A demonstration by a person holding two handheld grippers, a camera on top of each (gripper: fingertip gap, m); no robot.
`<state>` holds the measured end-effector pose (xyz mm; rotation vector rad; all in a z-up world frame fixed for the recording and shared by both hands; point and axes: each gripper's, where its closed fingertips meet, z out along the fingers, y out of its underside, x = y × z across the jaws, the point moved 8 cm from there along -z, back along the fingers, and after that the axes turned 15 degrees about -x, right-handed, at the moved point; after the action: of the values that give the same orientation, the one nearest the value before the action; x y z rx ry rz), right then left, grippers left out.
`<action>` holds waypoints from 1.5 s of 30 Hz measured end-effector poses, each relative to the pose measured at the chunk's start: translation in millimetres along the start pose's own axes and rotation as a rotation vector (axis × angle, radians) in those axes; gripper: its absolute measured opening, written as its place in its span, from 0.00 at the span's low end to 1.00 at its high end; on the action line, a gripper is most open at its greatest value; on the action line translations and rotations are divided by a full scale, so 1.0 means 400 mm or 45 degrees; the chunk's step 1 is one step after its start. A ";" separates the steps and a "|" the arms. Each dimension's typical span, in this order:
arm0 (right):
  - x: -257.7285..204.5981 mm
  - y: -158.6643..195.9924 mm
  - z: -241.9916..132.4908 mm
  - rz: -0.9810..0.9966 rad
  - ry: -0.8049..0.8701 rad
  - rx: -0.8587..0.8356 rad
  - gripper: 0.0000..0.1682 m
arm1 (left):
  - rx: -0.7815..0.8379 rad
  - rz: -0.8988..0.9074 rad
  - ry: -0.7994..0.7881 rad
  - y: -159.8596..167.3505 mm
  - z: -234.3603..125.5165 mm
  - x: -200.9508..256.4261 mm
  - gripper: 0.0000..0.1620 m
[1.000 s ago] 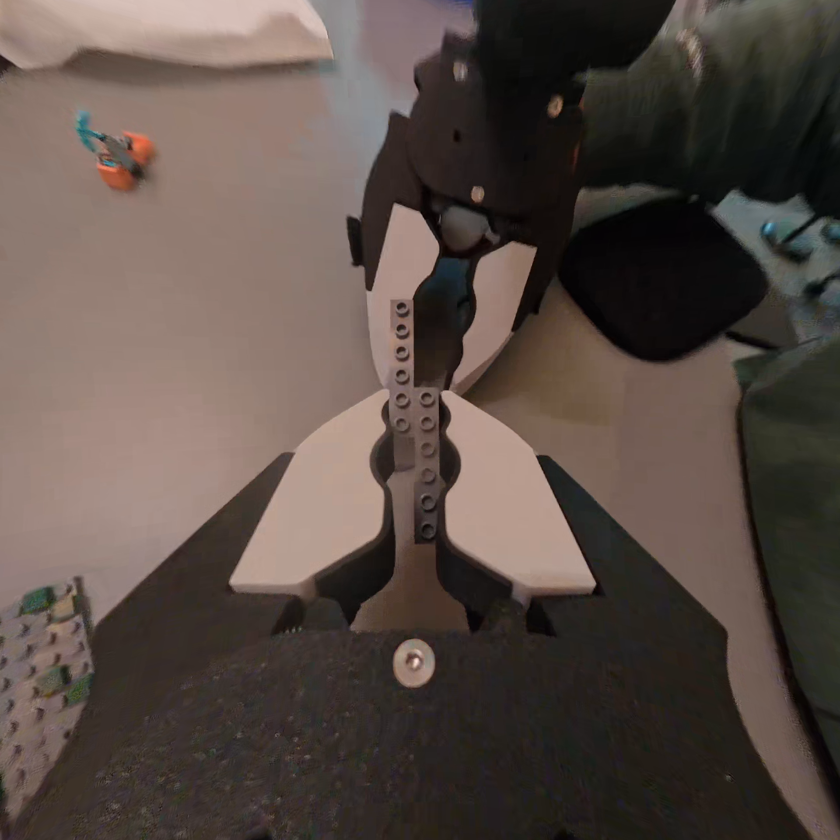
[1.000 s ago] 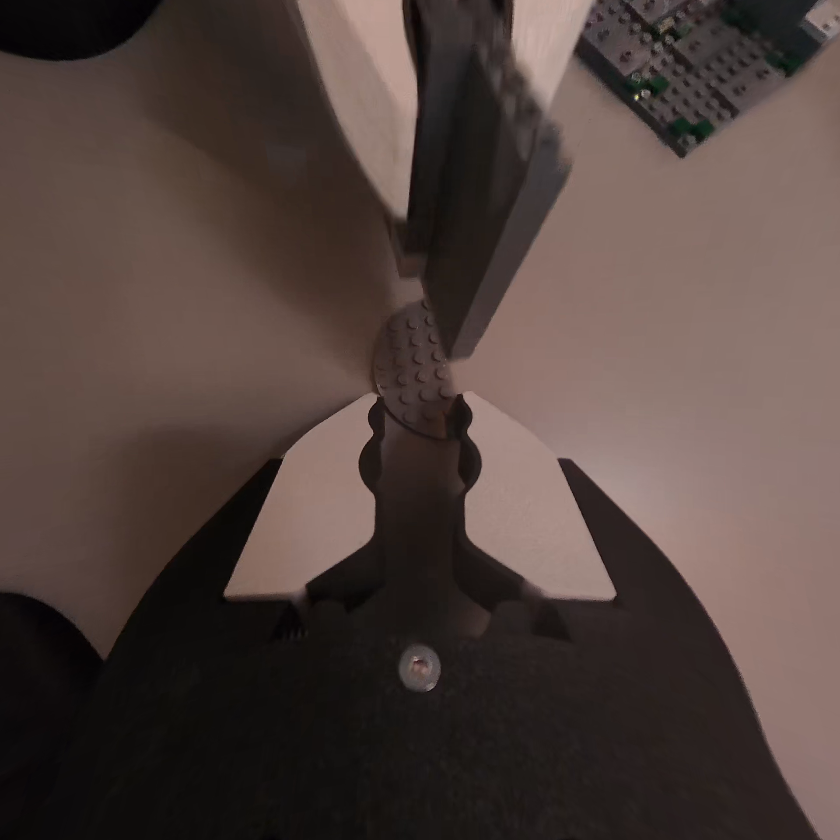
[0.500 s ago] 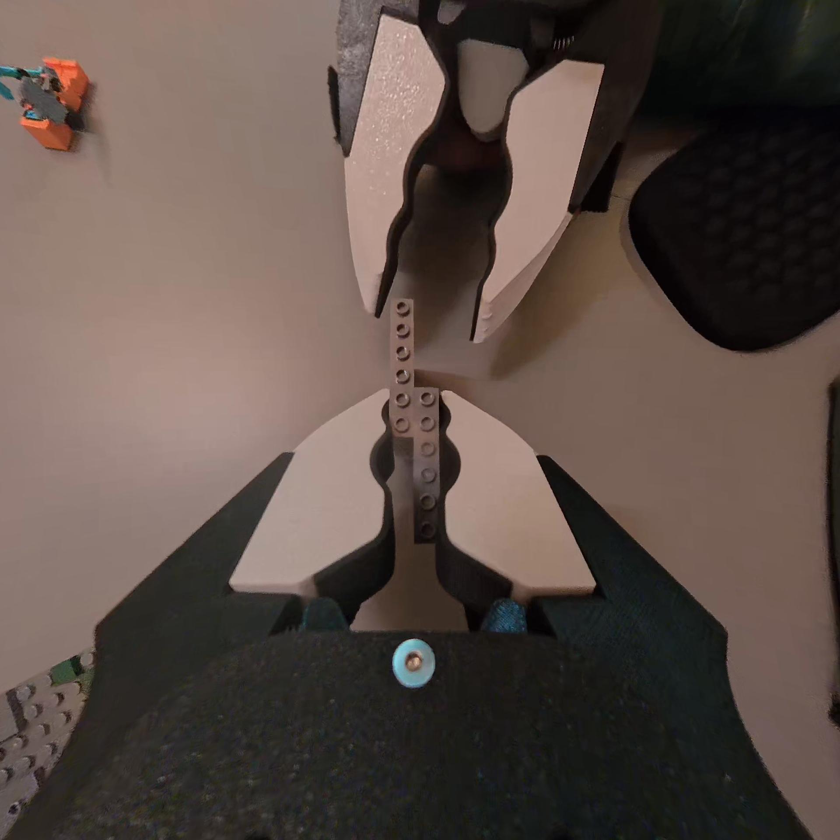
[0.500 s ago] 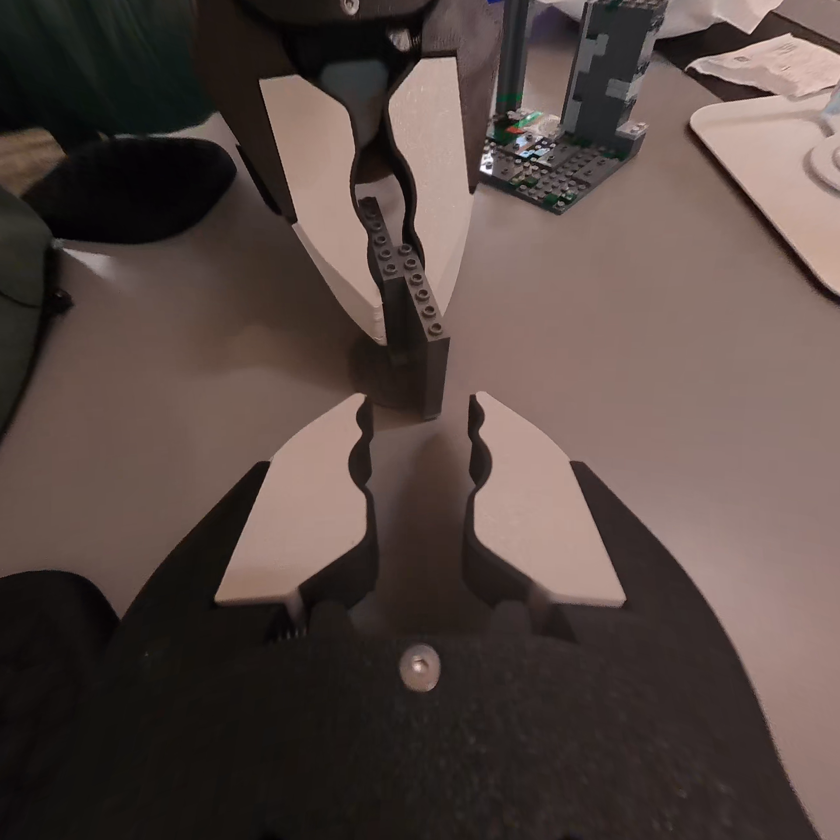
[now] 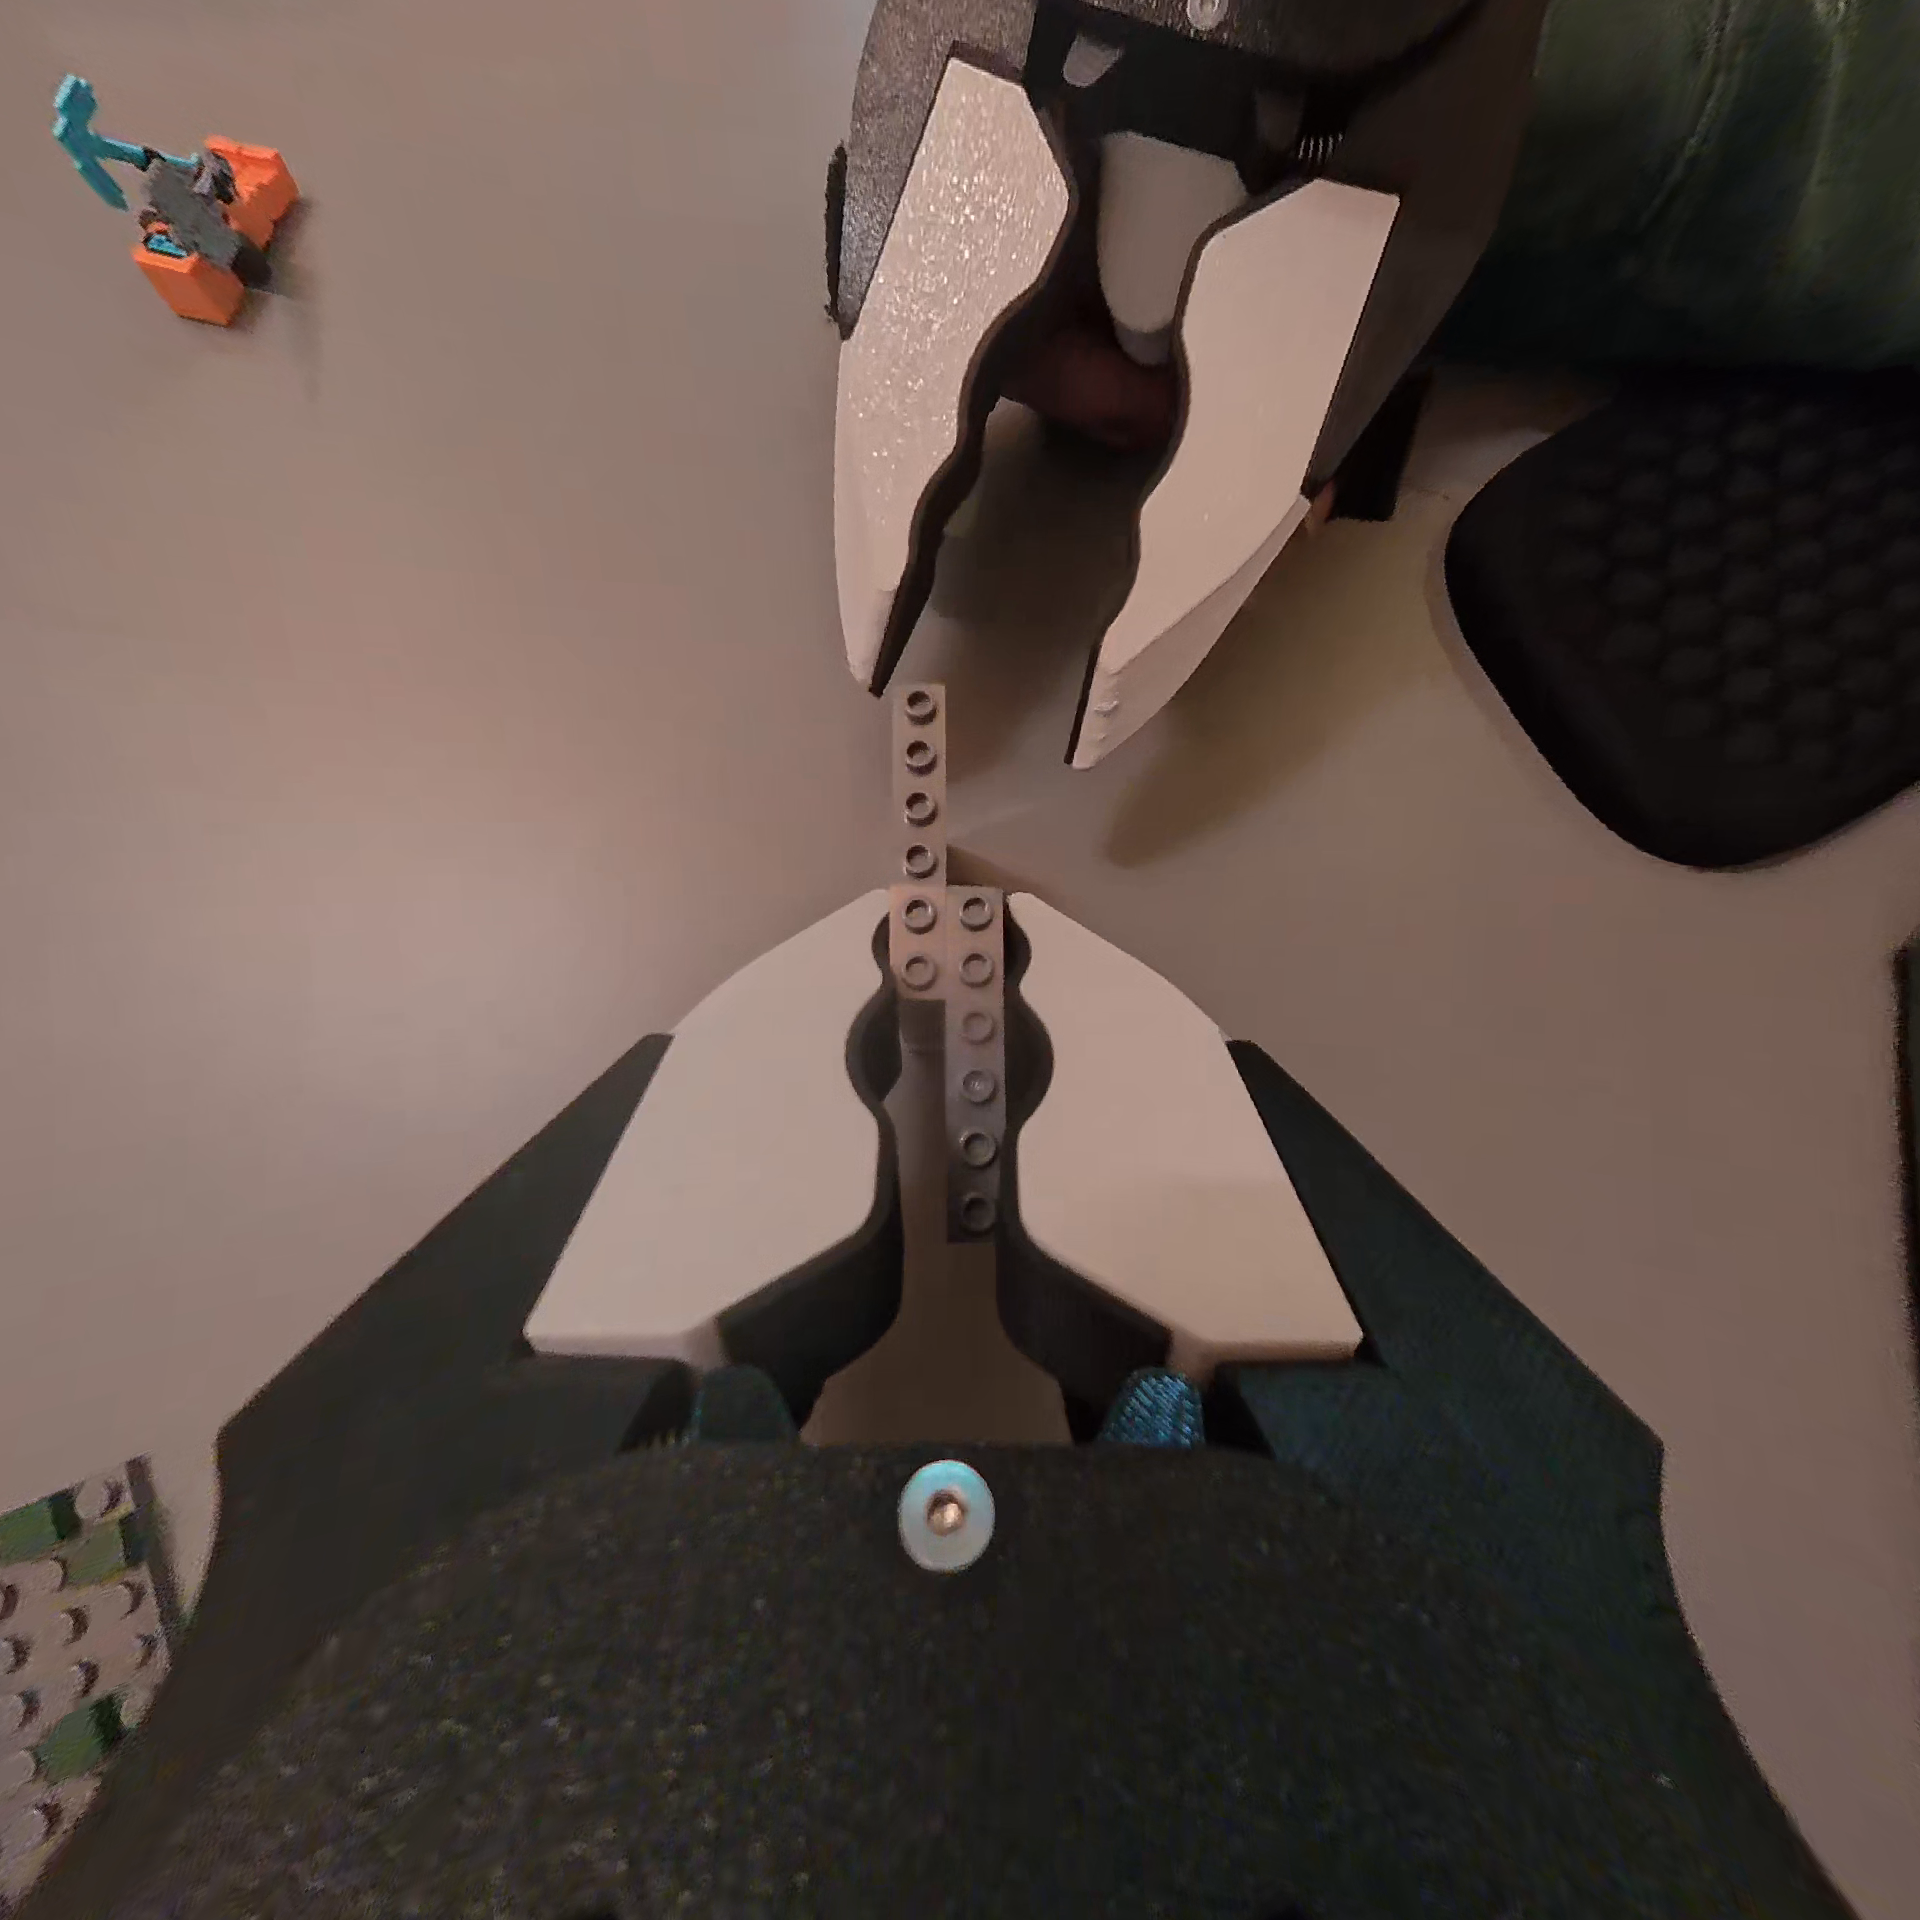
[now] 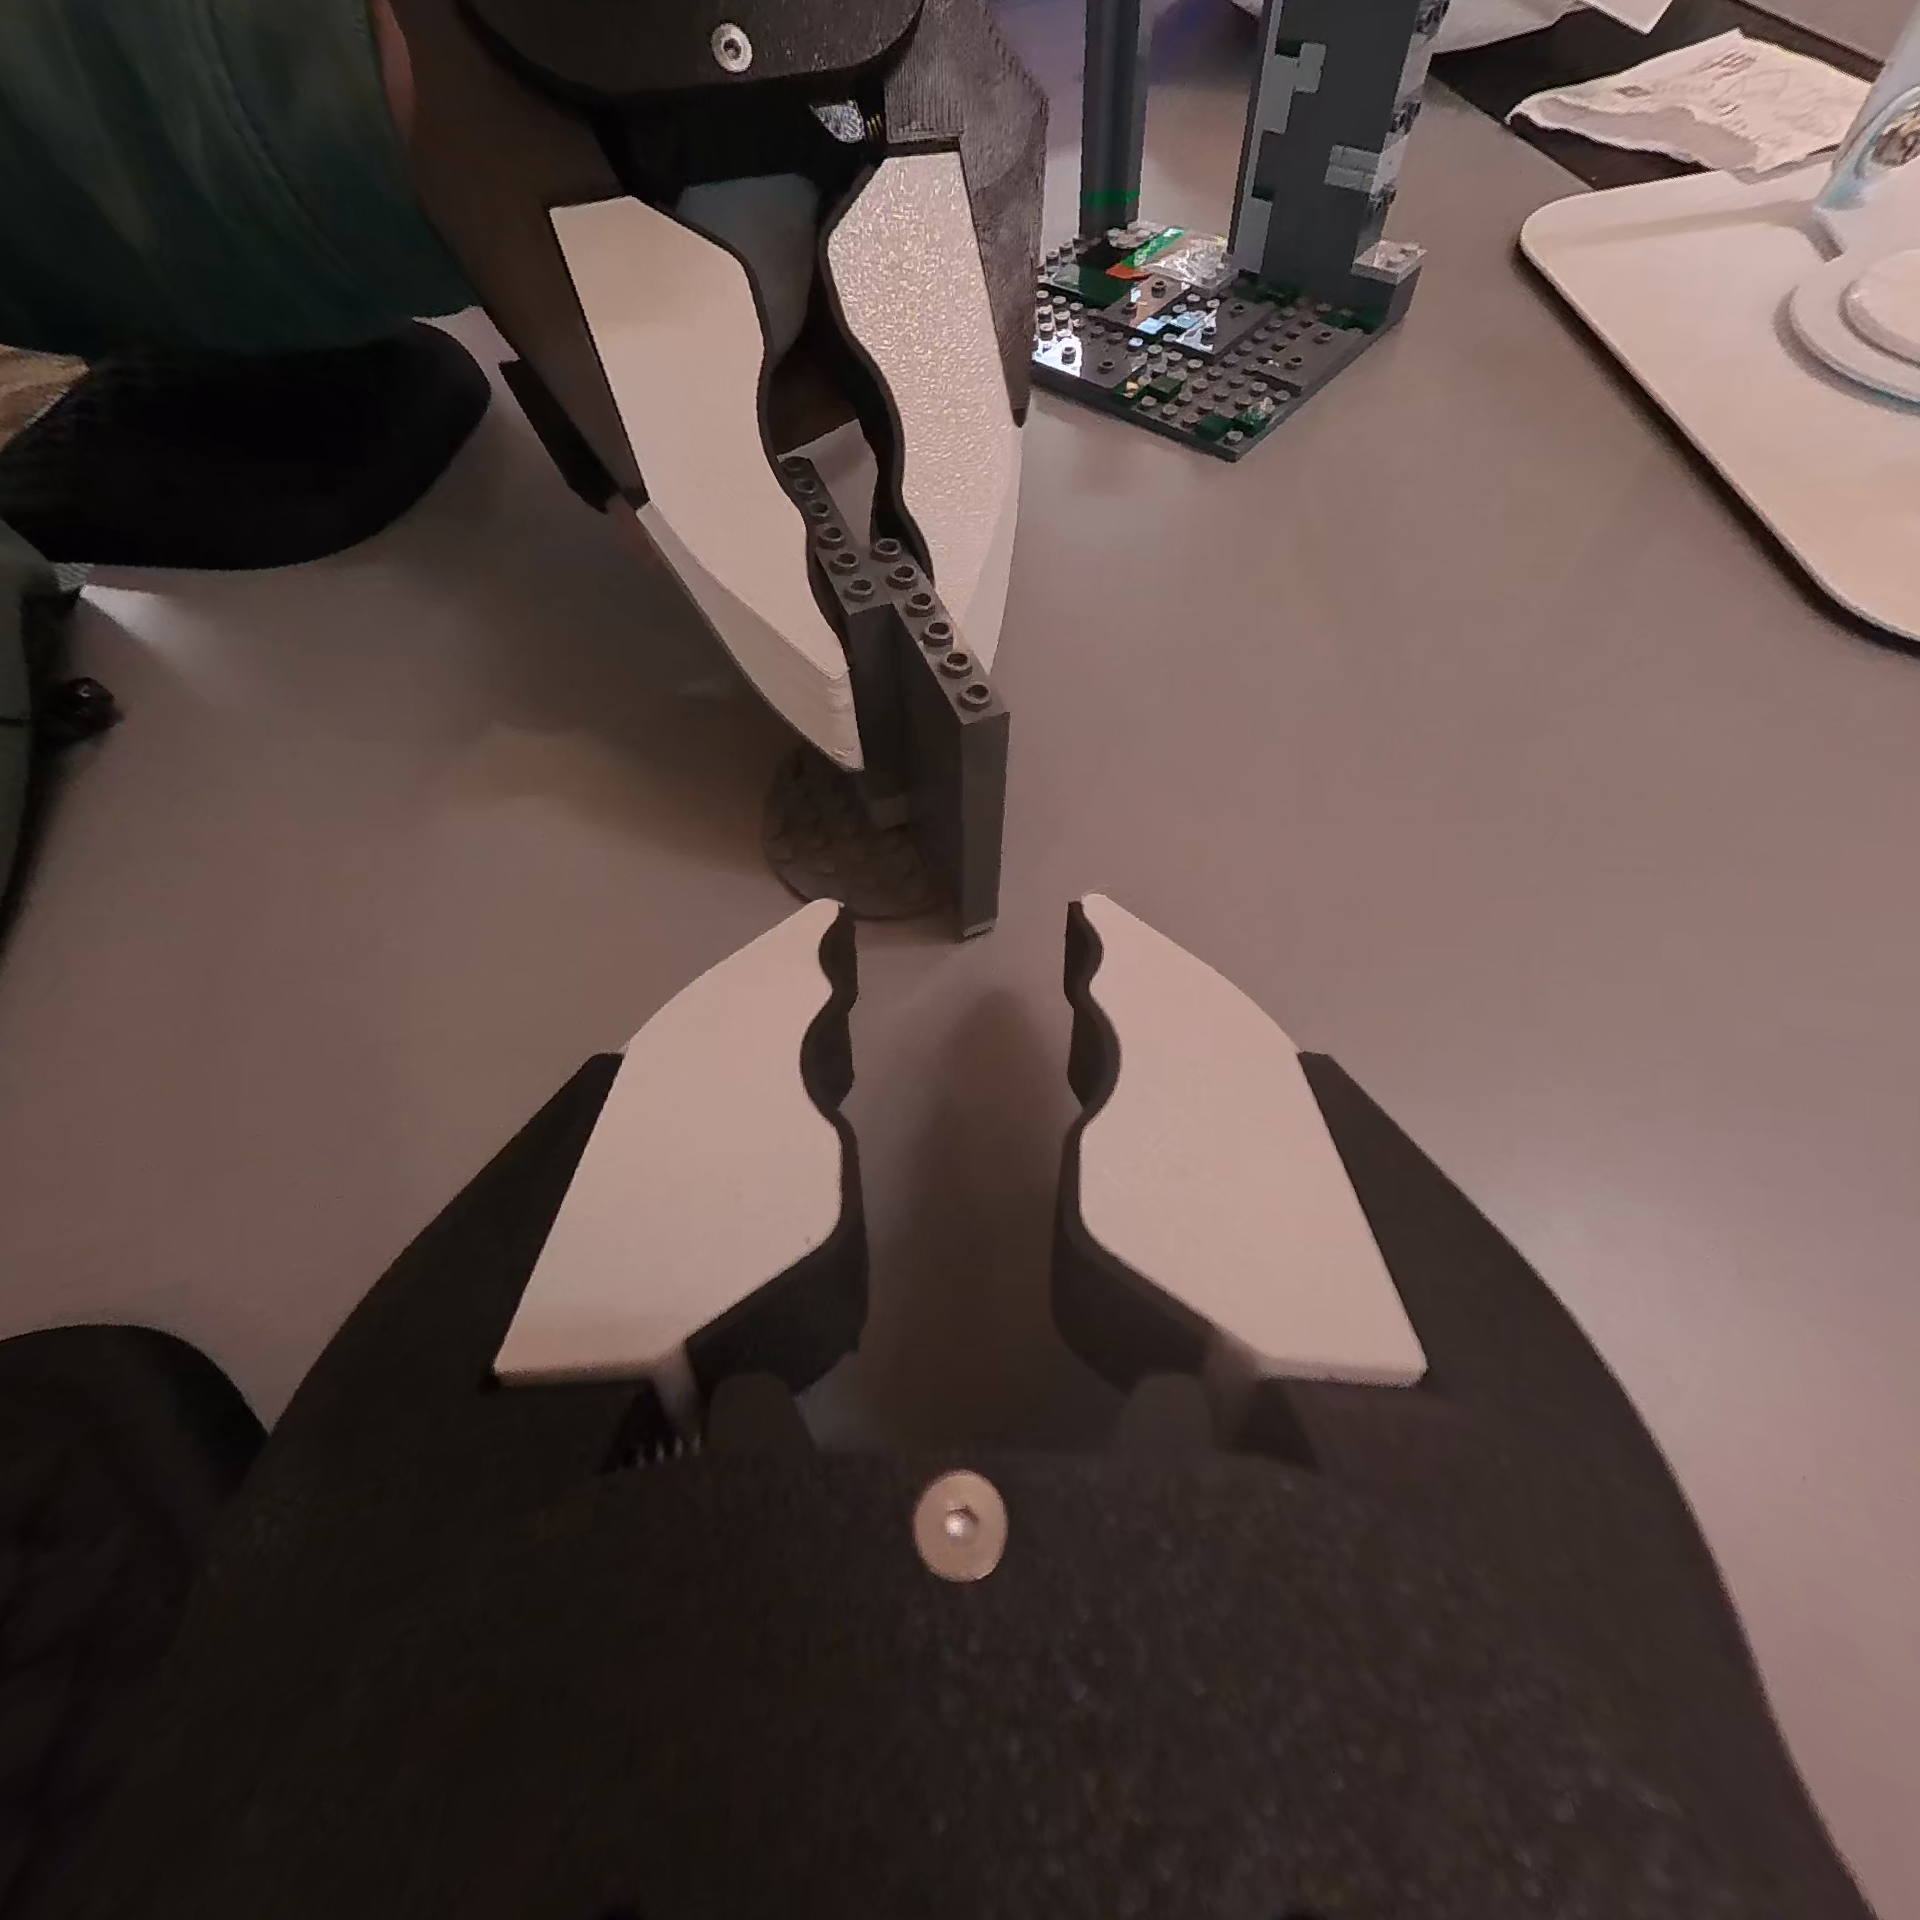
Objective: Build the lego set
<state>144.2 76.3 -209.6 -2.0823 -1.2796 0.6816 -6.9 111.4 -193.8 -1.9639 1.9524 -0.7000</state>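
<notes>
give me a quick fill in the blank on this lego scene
1. The left gripper is shut on the dark grey studded wall assembly, while the right gripper is ____.
2. The assembly stands on a ____ grey studded plate.
3. The small ____ and teal model lies alone on the table.

Answers: open; round; orange

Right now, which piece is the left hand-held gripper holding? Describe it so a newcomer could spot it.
On the grey table, in front of the partly built tower model, the left hand-held gripper is shut on a dark grey panel assembly. It stands upright on a round studded plate. Unlike the tower, it is plain grey.
</notes>
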 end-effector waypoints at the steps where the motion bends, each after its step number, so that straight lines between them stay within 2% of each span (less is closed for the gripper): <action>1: 0.001 0.000 -0.001 0.005 0.002 0.001 0.23 | 0.002 -0.001 0.006 -0.002 0.001 0.001 0.09; 45: -0.017 0.010 0.011 -0.032 0.009 -0.098 0.21 | -0.045 0.014 -0.102 -0.010 0.012 0.025 0.09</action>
<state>141.0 69.7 -214.7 -2.1246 -1.3451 0.6223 -1.2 101.1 -194.3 -1.9685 1.9401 -0.5784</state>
